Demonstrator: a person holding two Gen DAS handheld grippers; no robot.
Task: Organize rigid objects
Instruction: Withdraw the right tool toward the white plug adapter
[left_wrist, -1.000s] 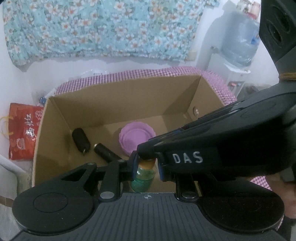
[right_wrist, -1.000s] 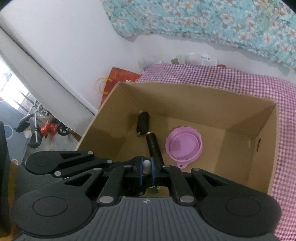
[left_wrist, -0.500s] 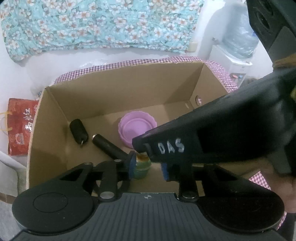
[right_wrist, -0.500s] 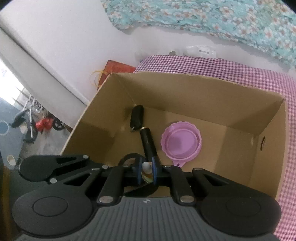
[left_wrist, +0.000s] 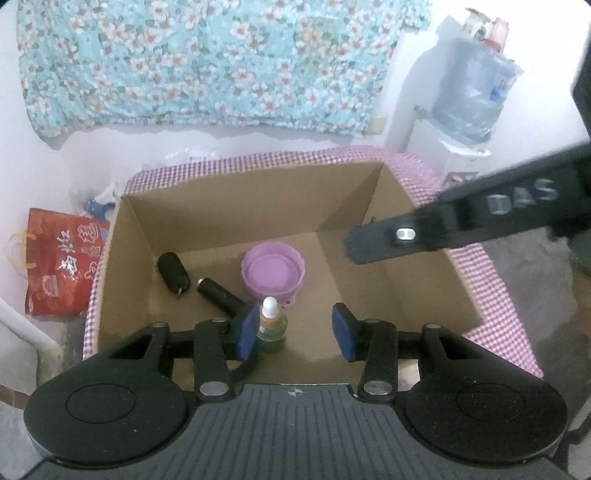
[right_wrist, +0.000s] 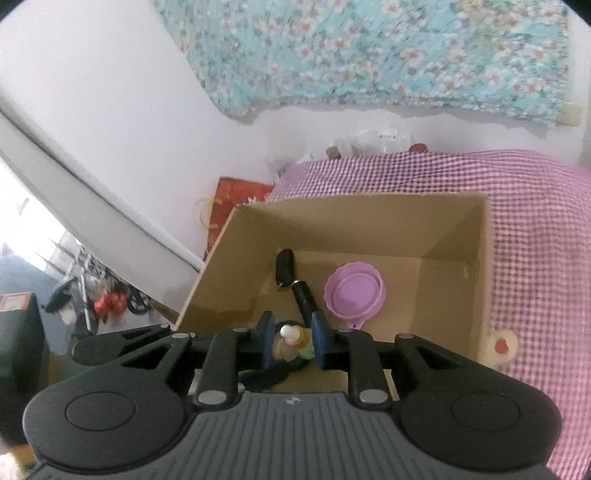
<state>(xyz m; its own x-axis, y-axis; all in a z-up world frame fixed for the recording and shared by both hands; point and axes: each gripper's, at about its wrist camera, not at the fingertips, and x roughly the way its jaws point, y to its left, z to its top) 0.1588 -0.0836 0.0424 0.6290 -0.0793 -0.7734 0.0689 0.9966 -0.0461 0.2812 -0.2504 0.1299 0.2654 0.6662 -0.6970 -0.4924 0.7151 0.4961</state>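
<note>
An open cardboard box (left_wrist: 122, 273) sits on purple checked cloth. On its floor lie a short black object (left_wrist: 173, 272), a black cylinder (left_wrist: 218, 295) and a purple round lid (left_wrist: 273, 273). A small bottle (left_wrist: 271, 325) with a white cap and green base stands upright near the front wall. My left gripper (left_wrist: 295, 332) hangs above it with jaws opening; the bottle shows beside the left pad (left_wrist: 246, 330), far from the other. My right gripper (right_wrist: 292, 345) is also opening, and the bottle (right_wrist: 291, 338) shows between its blue pads without being pressed.
A red printed bag (left_wrist: 55, 266) lies left of the box. A water dispenser (left_wrist: 472, 96) stands at the back right. The black body of the right tool (left_wrist: 480, 218) crosses over the box's right wall. A small round thing with a red dot (right_wrist: 500, 345) lies on the cloth.
Both grippers were shut on the bottle, the right one on its white cap. Both have let go, opened and drawn up and back; the bottle now stands on the box floor.
</note>
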